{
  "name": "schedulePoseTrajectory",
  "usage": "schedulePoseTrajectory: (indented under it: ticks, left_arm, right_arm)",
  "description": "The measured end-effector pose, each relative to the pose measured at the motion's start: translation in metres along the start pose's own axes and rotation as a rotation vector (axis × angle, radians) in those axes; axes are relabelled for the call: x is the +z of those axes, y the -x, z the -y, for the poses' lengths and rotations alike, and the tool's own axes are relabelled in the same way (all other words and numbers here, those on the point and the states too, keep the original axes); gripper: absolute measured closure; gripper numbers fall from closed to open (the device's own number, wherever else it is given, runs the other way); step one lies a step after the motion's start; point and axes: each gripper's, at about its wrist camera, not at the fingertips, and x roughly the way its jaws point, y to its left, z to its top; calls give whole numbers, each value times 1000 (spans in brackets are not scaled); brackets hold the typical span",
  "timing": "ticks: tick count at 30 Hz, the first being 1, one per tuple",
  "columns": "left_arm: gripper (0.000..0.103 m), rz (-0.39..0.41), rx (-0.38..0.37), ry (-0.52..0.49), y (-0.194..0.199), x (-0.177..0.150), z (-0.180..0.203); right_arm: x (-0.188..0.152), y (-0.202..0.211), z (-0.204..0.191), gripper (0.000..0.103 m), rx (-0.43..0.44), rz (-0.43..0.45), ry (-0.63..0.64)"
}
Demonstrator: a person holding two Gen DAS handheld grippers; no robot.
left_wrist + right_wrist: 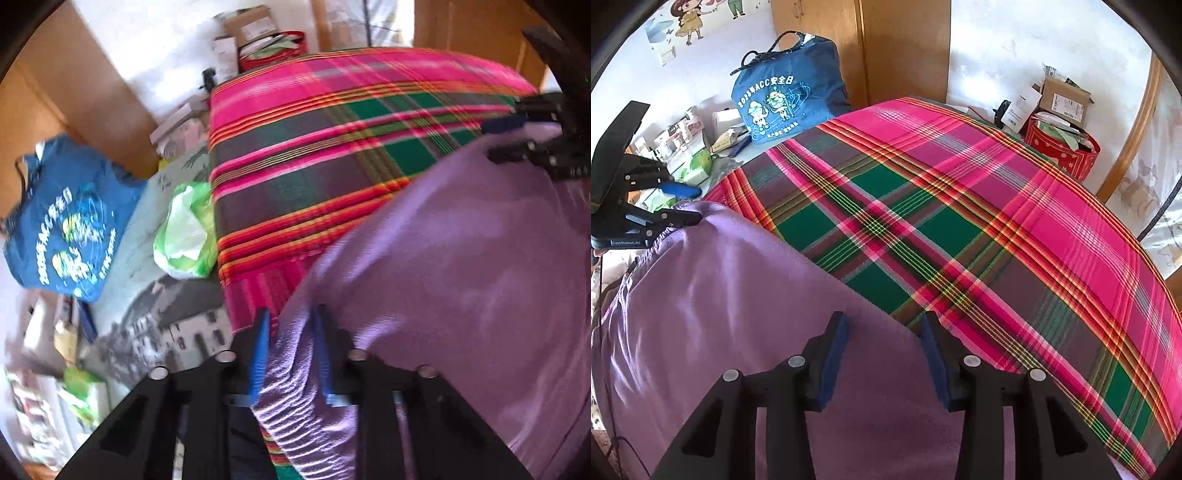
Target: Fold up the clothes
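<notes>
Left tongs (291,325) pinch purple garment (461,258) hem w/ right tongs (884,332) open.

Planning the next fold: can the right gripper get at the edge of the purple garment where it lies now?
Probably yes. The right gripper is open, its fingers straddling the purple garment edge on the plaid cloth; nothing lies between. The left gripper grips another edge, well aside.

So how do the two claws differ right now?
The left claw is pinched on a bunched edge of the purple garment; the right claw stands open, its pads gripping nothing. The left claw sits at the garment's edge, the right over flat cloth. Both have blue pads.
</notes>
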Motion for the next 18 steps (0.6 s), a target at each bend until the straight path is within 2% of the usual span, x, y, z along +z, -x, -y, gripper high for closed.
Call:
schedulePoseTrajectory:
  ticks: [2, 7, 9, 11, 18]
  left_arm:
    - [88, 5, 35, -45, 1, 0, 9]
    - [92, 11, 53, -11, 2, -1, 7]
    - [92, 19, 56, 17, 2, -2, 3]
    - [92, 25, 53, 38, 2, -4, 1]
    - [92, 39, 74, 56, 2, -7, 4]
  right_arm:
    - [-2, 1, 0, 62, 6, 2, 6]
    - [-6, 4, 1, 69, 20, 2, -6]
    - [-8, 6, 1, 82, 29, 3, -9]
    - [-10, 7, -1, 88, 32, 5, -6]
    - [-13, 10, -4, 93, 12, 10, -14]
